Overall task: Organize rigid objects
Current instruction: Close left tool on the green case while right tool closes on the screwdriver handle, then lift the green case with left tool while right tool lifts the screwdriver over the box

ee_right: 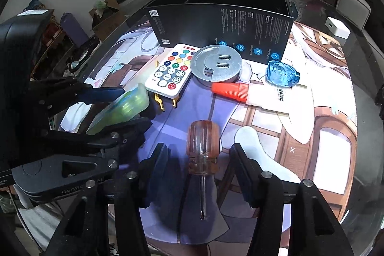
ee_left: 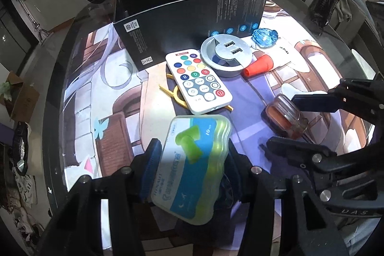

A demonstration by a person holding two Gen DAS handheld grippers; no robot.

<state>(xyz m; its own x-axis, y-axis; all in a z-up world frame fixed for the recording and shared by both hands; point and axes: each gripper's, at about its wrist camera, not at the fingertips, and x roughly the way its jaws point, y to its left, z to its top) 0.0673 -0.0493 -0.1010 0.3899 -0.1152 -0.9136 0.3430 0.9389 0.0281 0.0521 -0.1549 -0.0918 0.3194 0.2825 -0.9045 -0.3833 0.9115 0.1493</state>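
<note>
Ahead of both grippers, a black box (ee_right: 216, 23) stands open on the worktop (ee_right: 336, 136). The left gripper (ee_left: 192, 160) clamps a green earplug case (ee_left: 192, 167), apparently lifted. The right gripper (ee_right: 199, 164) straddles a screwdriver (ee_right: 202, 150), spread wide, not touching.

Bright overhead light, glare on glass table (ee_left: 72, 44), fisheye warping, dark vignetted corners.

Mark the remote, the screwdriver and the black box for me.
remote (ee_left: 199, 82), left wrist view, on its button face.
screwdriver (ee_right: 203, 143), right wrist view, on its amber handle.
black box (ee_right: 216, 25), right wrist view, on its printed front wall.
</note>
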